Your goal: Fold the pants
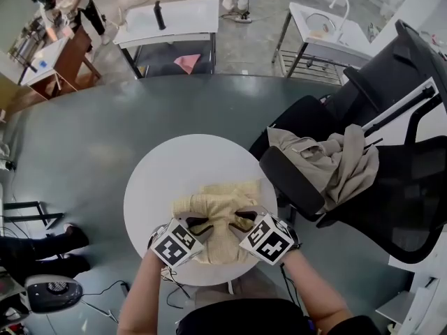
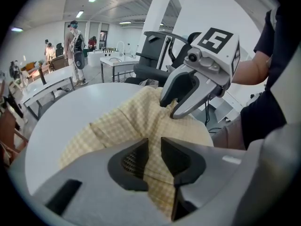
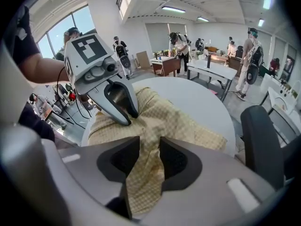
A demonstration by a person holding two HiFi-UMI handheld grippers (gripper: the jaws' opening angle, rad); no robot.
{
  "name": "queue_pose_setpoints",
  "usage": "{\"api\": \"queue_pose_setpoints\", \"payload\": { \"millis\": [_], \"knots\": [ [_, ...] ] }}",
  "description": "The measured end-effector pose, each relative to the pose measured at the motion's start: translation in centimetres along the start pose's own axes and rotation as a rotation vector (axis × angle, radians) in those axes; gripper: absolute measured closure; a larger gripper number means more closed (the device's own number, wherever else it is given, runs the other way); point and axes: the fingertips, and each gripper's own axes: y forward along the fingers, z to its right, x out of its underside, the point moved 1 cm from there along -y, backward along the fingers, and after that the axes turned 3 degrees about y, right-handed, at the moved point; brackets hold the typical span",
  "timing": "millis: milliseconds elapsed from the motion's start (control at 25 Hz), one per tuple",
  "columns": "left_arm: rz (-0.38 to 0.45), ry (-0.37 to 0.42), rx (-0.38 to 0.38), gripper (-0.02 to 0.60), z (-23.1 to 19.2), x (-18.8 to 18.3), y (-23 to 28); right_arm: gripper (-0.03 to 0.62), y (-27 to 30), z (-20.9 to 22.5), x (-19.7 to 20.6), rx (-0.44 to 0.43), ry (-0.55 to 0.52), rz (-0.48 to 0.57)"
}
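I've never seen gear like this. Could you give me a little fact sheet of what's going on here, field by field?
Surface: round white table
Garment: yellow checked pants, bunched at the table's near edge
Left side: left gripper, jaws closed on a fold of the garment
Right side: right gripper, jaws closed on a fold of the garment
Beside the table: black office chair with beige clothing draped over it
Fold: not yet neat

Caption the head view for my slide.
The left gripper and right gripper each pinch the crumpled yellow pants on a round white table.
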Motion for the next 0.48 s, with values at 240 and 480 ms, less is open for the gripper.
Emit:
{"api": "queue_pose_setpoints", "payload": {
  "millis": [240, 480],
  "knots": [
    [0.069, -0.064, -0.038, 0.504, 2.6, 3.0, -2.0, 0.461, 0.0, -3.2, 0.8, -0.002, 0.002, 0.024],
    [0.316, -0.106, -0.178, 0.58, 2.9, 1.5, -8.1, 0.489, -4.5, -3.7, -0.6, 0.075, 0.103, 0.195]
  ]
}}
